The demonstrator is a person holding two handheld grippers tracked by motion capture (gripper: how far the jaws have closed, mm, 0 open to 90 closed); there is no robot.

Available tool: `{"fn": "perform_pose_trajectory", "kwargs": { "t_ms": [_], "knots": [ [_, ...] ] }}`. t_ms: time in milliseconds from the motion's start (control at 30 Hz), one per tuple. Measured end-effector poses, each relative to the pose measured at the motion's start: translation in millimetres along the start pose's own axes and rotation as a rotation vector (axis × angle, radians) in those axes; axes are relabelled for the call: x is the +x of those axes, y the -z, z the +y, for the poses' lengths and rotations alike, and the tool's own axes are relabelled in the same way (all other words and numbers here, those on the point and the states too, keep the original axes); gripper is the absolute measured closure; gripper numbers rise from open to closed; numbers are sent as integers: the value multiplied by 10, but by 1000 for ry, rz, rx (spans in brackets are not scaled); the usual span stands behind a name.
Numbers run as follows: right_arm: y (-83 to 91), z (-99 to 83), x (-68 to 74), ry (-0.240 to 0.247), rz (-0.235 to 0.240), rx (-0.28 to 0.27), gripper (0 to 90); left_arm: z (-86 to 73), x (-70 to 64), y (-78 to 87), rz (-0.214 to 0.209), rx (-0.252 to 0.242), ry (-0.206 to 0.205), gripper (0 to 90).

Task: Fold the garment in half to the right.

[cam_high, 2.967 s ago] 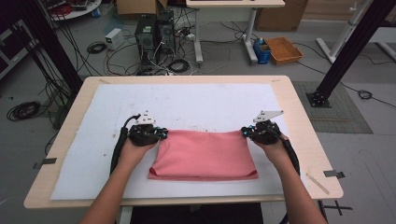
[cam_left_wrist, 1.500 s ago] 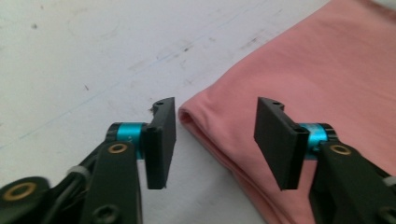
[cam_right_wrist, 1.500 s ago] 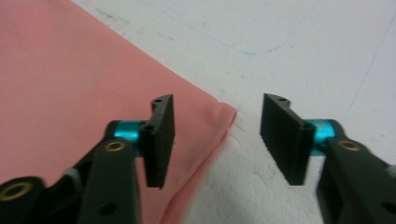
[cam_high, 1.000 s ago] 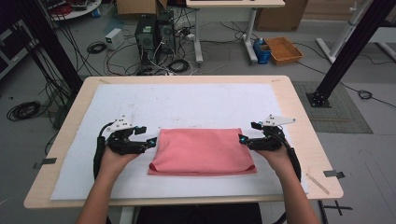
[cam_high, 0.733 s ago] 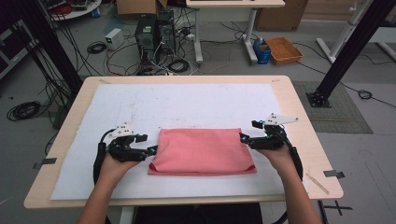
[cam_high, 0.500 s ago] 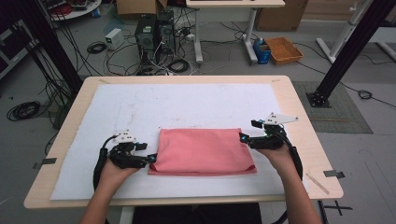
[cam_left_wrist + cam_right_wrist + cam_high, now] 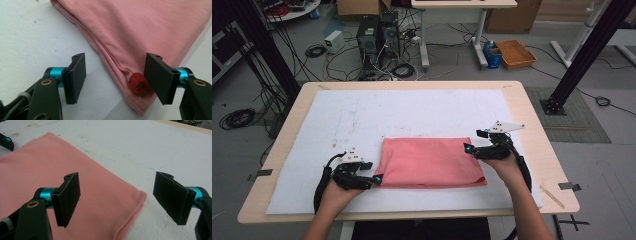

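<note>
Since three seconds ago: both my grippers off the cloth's far corners; my left gripper [image 7: 374, 179] drawn toward me to the near left corner, my right gripper [image 7: 468, 148] shifted only slightly, sitting at the right edge. Item one, cloth [image 7: 431, 162]: pink, folded into a flat rectangle, lying on the white mat [image 7: 422, 110] toward my side of the table [image 7: 532, 120], long edges running left to right. Item two, left gripper [image 7: 113, 75]: jaws wide apart, holding nothing, straddling the cloth's near left corner; layered folded edges run between the jaws, the right jaw over the fabric, the left jaw over bare mat. Item three, red spot [image 7: 138, 84]: small, round, dark red, on the cloth just beside the right jaw of my left gripper; what it is I cannot tell. Item four, right gripper [image 7: 117, 200]: jaws wide apart, holding nothing, one jaw above the cloth, the other above bare mat, the far right corner of the cloth between them. Item five, mat: scuffed with faint marks, covering most of the tabletop.
</note>
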State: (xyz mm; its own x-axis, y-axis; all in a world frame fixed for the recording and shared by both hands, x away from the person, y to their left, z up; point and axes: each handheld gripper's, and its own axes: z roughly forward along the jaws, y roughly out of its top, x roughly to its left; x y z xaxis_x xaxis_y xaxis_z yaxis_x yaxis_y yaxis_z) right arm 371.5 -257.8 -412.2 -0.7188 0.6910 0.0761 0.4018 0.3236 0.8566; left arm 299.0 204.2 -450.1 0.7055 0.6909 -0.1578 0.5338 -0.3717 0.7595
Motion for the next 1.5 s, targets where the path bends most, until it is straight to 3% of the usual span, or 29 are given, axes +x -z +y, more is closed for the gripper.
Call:
{"fn": "perform_pose_trajectory", "kwargs": {
  "t_ms": [133, 200, 333, 433, 667, 700, 833, 1033, 1200, 1400, 1500],
  "knots": [
    [-12, 5, 6, 7, 2, 2, 216, -18, -58, 21, 6, 8, -14, 404],
    [-13, 6, 6, 7, 3, 1, 216, -27, -103, 44, -17, 23, -14, 431],
    [-14, 5, 6, 4, 3, 4, 216, -36, -164, 48, -21, 29, -12, 450],
    [-21, 13, 11, 10, 5, 3, 217, -39, -200, 54, -22, 44, -32, 487],
    [-79, 98, 95, 13, 32, -6, 217, -60, -144, 68, -59, 30, 8, 677],
    [-99, 130, 123, 22, 39, -4, 216, -78, -130, 57, -85, 13, 35, 677],
    [-224, 290, 246, 67, 63, -9, 217, -96, -106, 56, -99, 5, 39, 758],
    [-506, 518, 400, 99, 101, 23, 217, -93, -104, 56, -110, -1, 22, 799],
    [-796, 714, 533, 131, 126, 79, 217, -98, -81, 58, -126, -7, 19, 803],
    [-1180, 868, 708, 121, 160, 132, 216, -90, -84, 63, -132, -13, 18, 803],
    [-1370, 926, 799, 138, 173, 166, 217, -87, -82, 69, -142, -12, 16, 804]
  ]
}}
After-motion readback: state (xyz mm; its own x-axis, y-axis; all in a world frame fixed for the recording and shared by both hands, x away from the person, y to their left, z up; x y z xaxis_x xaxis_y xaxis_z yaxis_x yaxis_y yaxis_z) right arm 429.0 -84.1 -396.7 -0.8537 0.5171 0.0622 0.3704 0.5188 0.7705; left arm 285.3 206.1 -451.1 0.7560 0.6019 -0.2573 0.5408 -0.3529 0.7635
